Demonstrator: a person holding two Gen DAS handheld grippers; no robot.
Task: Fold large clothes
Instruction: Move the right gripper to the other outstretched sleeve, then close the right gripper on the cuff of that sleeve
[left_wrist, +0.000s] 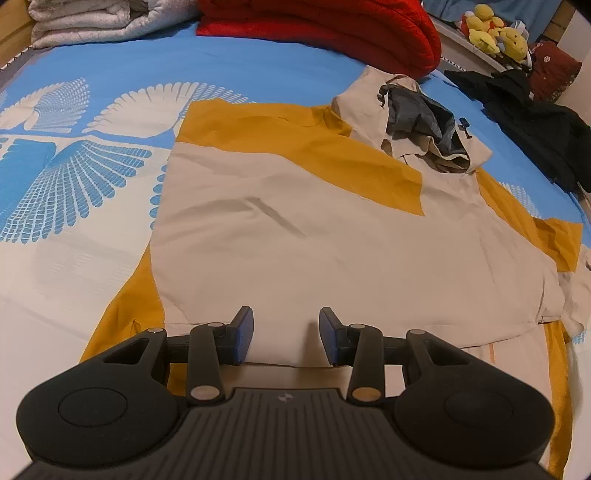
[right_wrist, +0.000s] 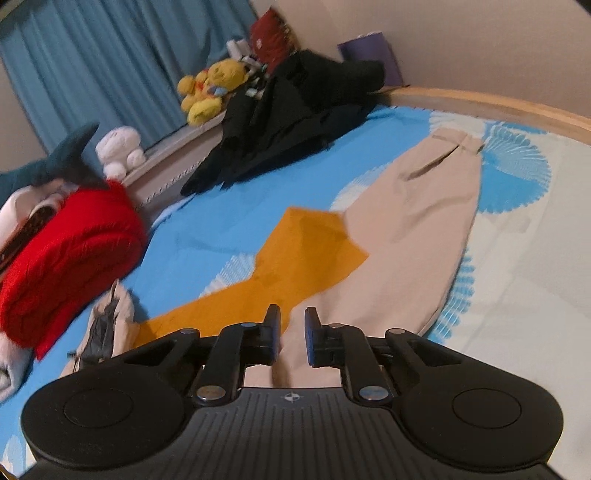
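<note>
Both grippers stand with fingers apart, holding nothing: the left gripper (left_wrist: 286, 334) over the near hem of the jacket (left_wrist: 295, 229), the right gripper (right_wrist: 293, 334) over its sleeve (right_wrist: 413, 229). Spread on the bed (left_wrist: 74, 229), the jacket looks barely started: the left side seems folded in, while the right sleeve and the hood (left_wrist: 417, 125) lie unfolded.

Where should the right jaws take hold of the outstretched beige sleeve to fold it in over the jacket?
Probably near the cuff, the far end of the sleeve. It lies flat and straight on the bed sheet, so come in low from its open outer edge and pinch both layers. The right gripper is open over the shoulder end, holding nothing.
</note>
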